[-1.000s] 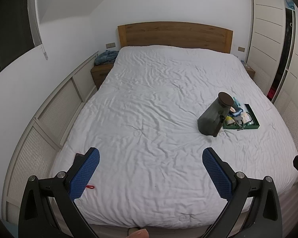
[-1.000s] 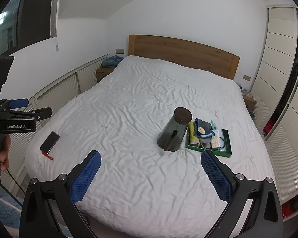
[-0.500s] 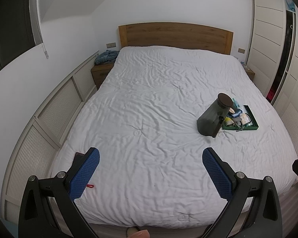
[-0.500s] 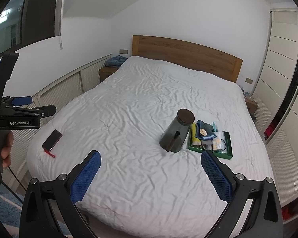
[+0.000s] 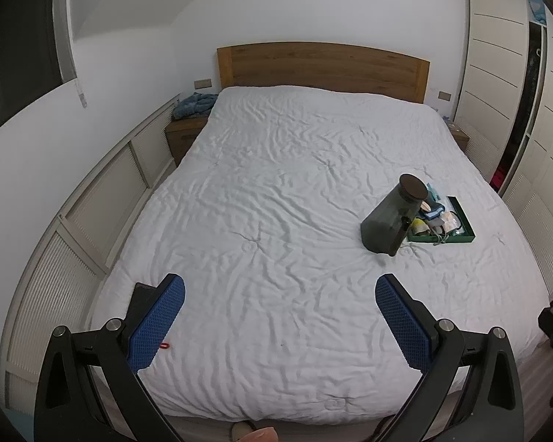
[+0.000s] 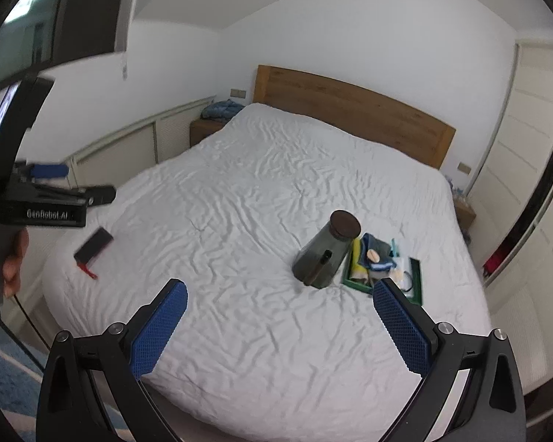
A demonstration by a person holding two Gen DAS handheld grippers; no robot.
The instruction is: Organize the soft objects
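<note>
A green tray (image 5: 461, 237) (image 6: 416, 280) holding several small soft items lies on the right side of a white bed (image 5: 295, 202) (image 6: 258, 202). A dark smoky jar with a brown lid (image 5: 390, 221) (image 6: 326, 254) leans beside the tray's left edge. My left gripper (image 5: 280, 309) hovers open over the bed's foot, empty, far from the tray. My right gripper (image 6: 280, 313) is open and empty too, its right finger overlapping the tray's near edge in the view. From the right wrist, the left gripper (image 6: 49, 191) appears at the far left, held by a hand.
A dark phone with a red strap (image 6: 92, 245) (image 5: 140, 294) lies at the bed's near left corner. A blue cloth (image 5: 193, 105) sits on the left nightstand. Wooden headboard (image 5: 320, 66) at the back, white wardrobes (image 5: 497, 73) on the right, low cabinets along the left wall.
The right wrist view has swung right and closer to the bed; jar and tray sit lower and nearer its fingers. The left view is almost unchanged. Both grippers stay open.
</note>
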